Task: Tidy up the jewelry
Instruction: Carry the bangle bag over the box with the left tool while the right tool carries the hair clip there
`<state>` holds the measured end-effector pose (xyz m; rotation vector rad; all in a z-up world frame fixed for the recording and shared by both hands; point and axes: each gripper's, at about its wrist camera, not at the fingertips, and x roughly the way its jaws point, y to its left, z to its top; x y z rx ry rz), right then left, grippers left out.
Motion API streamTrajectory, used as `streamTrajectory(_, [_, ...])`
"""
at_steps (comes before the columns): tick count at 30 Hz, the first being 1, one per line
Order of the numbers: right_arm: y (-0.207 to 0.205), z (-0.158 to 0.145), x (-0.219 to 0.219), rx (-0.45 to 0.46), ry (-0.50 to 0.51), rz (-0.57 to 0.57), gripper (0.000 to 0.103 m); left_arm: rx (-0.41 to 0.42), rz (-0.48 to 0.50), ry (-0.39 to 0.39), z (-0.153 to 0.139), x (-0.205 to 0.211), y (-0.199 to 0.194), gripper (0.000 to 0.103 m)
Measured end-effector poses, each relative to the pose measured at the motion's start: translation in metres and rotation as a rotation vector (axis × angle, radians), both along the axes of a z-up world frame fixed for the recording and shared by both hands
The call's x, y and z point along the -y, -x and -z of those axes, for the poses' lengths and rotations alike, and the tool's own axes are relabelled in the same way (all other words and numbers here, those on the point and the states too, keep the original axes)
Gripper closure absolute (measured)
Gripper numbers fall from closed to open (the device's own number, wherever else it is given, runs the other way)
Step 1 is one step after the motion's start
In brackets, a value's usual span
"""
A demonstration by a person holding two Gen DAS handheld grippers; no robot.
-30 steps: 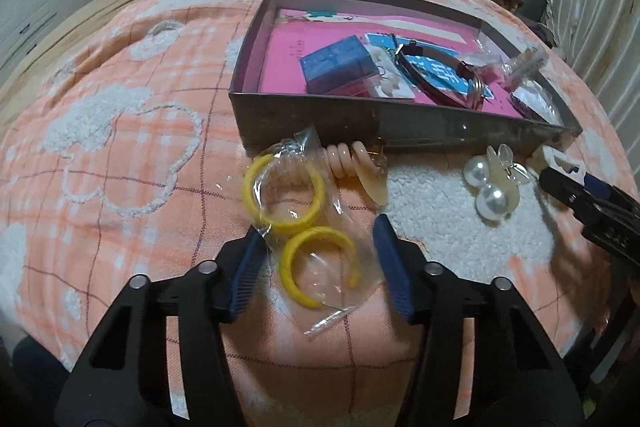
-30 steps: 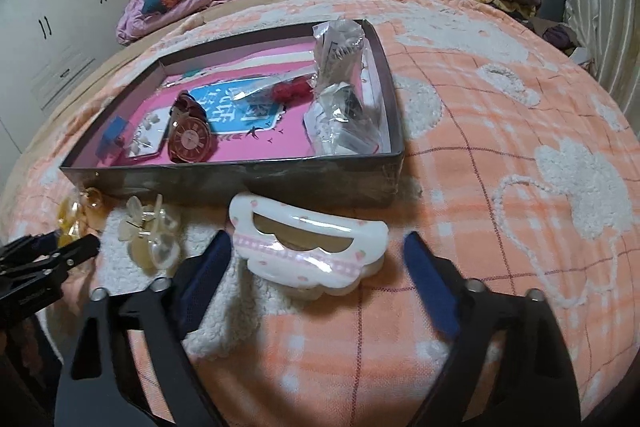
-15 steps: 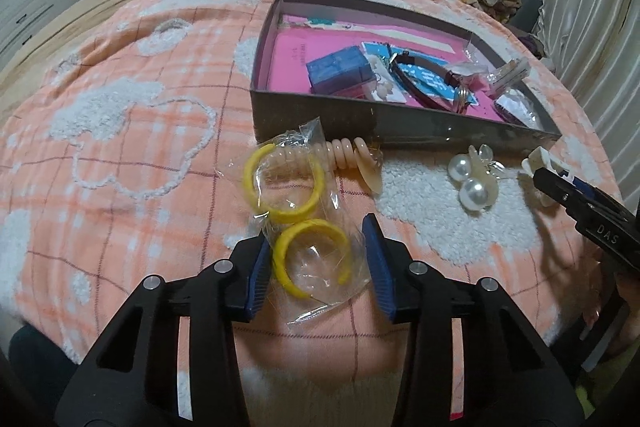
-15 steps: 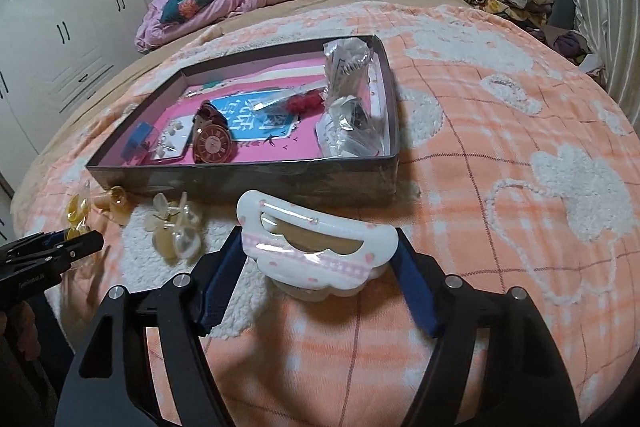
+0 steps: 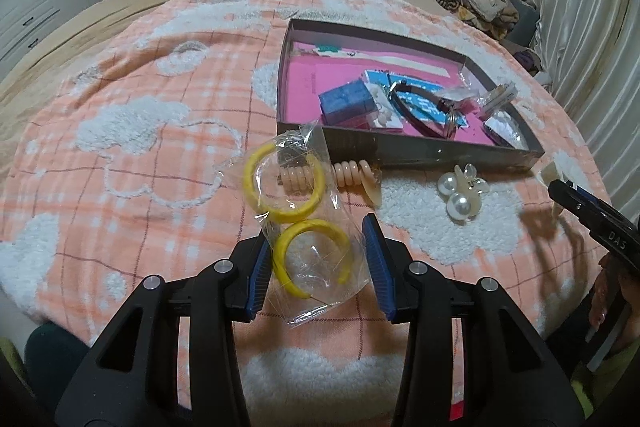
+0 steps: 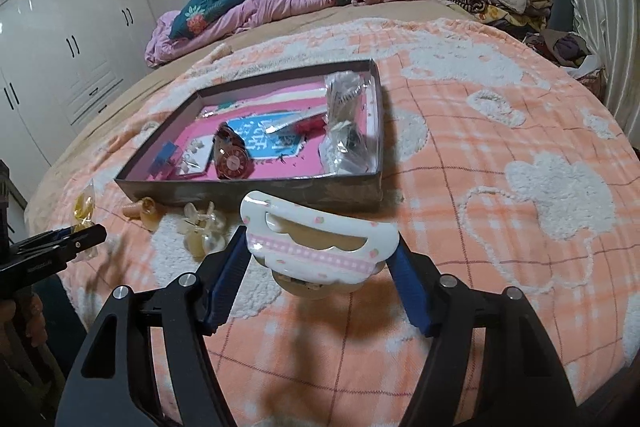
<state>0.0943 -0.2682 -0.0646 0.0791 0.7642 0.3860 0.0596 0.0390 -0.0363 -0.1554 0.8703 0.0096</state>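
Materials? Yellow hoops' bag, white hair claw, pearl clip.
Bag: thin clear plastic film, by its creases and glare. Yellow hoops: likely matte plastic or resin. White hair claw: glossy hard plastic, with sharp highlights and a printed pink band. Pearl clip: faux pearls, probably coated plastic, on a translucent claw.

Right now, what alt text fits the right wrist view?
The right gripper, jaws closing, holds a white hair claw above an orange blanket. Behind it sits a tray of jewelry; the left gripper pokes in at the left edge.
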Motion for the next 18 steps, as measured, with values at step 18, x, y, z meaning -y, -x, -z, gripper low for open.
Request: streamTrajectory(18, [0.020,-0.041,-0.021,0.117,-0.006,-0.086,0.036,0.112,-0.015,-0.018,-0.047,-0.006,0.008,0.069])
